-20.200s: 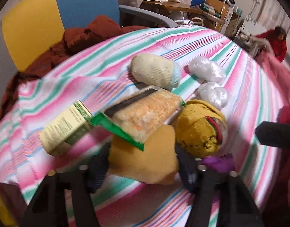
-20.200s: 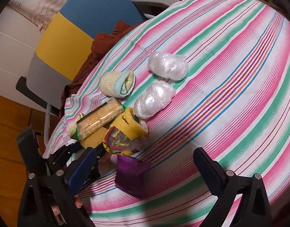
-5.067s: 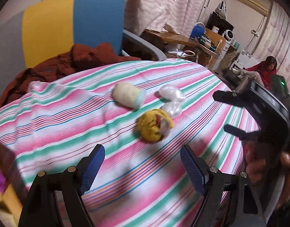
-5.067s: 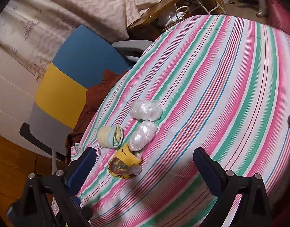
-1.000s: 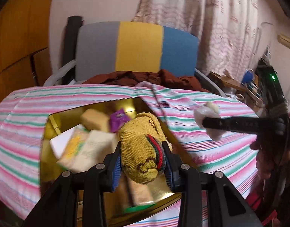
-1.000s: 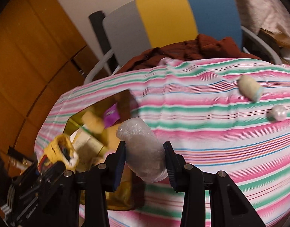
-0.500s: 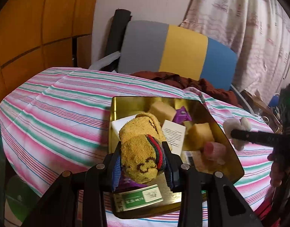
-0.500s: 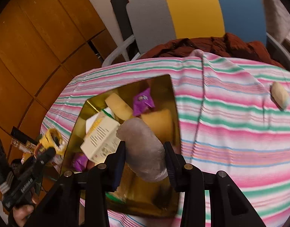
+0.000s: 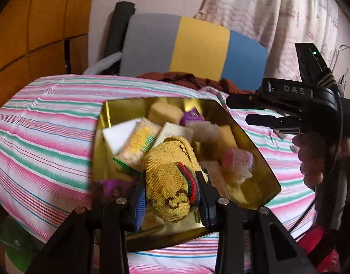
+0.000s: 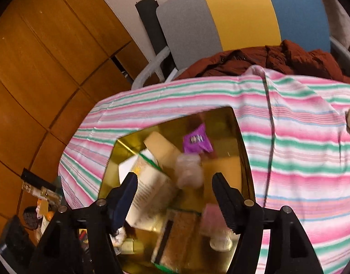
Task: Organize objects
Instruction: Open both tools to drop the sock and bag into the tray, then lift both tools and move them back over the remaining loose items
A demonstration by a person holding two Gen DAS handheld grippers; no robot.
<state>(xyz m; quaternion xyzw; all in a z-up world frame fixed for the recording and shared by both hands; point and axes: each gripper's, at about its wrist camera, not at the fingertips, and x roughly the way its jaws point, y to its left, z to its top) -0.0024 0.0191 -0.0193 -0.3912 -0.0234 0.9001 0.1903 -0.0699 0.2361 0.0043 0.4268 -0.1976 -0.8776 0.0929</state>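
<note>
Half a second ago my right gripper (image 10: 173,196) was closed on the clear plastic bundle (image 10: 189,171); now its jaws stand wide apart with nothing between them, and the bundle is blurred among the things in the gold tray (image 10: 243,137), just ahead of my fingertips. My left gripper (image 9: 171,197) is clamped on the yellow knitted sock (image 9: 172,182), which has a red and green band, and I hold it above the near part of the tray (image 9: 261,159). Inside the tray I see a purple packet (image 10: 196,140) toward the far side, a yellow sponge block (image 10: 161,146) beside it, a cream box with printed text (image 10: 152,196) on the left part, and a pink piece (image 10: 212,219) near the close right corner. The tray stands on the striped cloth (image 10: 300,159) in pink, green and white. Behind the tray, past the edge of the cloth, is a chair (image 10: 239,13) with a grey, yellow and blue back, and a brown garment (image 10: 266,61) lies on it. Right of the tray, in the left wrist view, a hand (image 9: 312,157) holds my right gripper (image 9: 245,110). Left of the tray are orange wooden panels (image 10: 37,57).
</note>
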